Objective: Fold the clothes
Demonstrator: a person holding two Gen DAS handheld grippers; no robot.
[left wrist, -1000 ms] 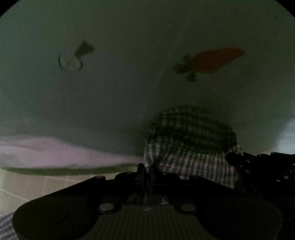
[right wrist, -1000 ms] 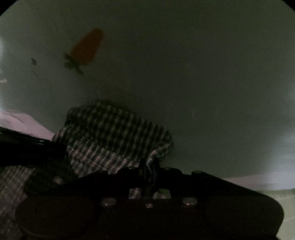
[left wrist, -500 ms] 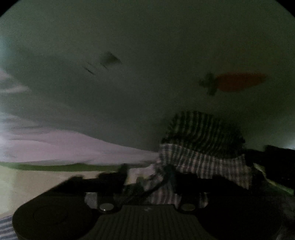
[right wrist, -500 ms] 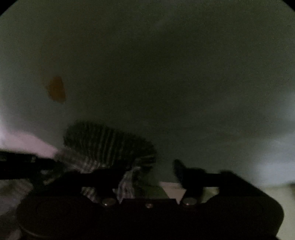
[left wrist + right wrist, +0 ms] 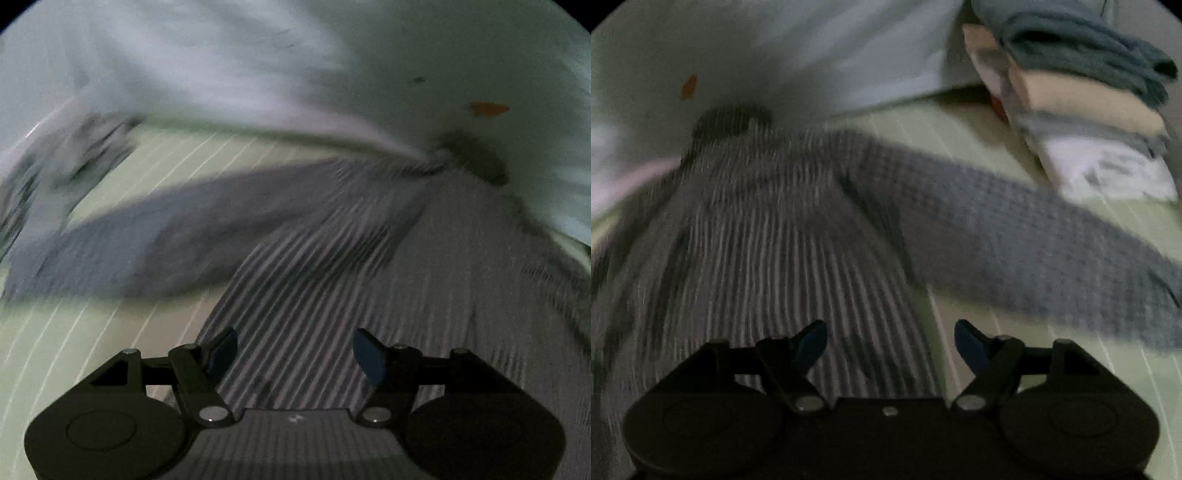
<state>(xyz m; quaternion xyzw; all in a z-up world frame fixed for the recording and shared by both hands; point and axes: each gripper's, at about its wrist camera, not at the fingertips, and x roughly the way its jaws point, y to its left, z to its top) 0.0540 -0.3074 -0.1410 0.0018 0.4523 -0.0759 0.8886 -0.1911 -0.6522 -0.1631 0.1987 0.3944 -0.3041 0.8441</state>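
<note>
My left tongs and right tongs are opening, nothing pinched, above the grey-and-white checked woven shirt, spread flat, sleeves out, on the pale green lined surface. Far right: stack of folded soft cloths.

The left tongs were angled steeply downward, their jaws opening with nothing clamped between the blue pads. The right tongs were likewise tilted down, jaws opening, nothing gripped.
</note>
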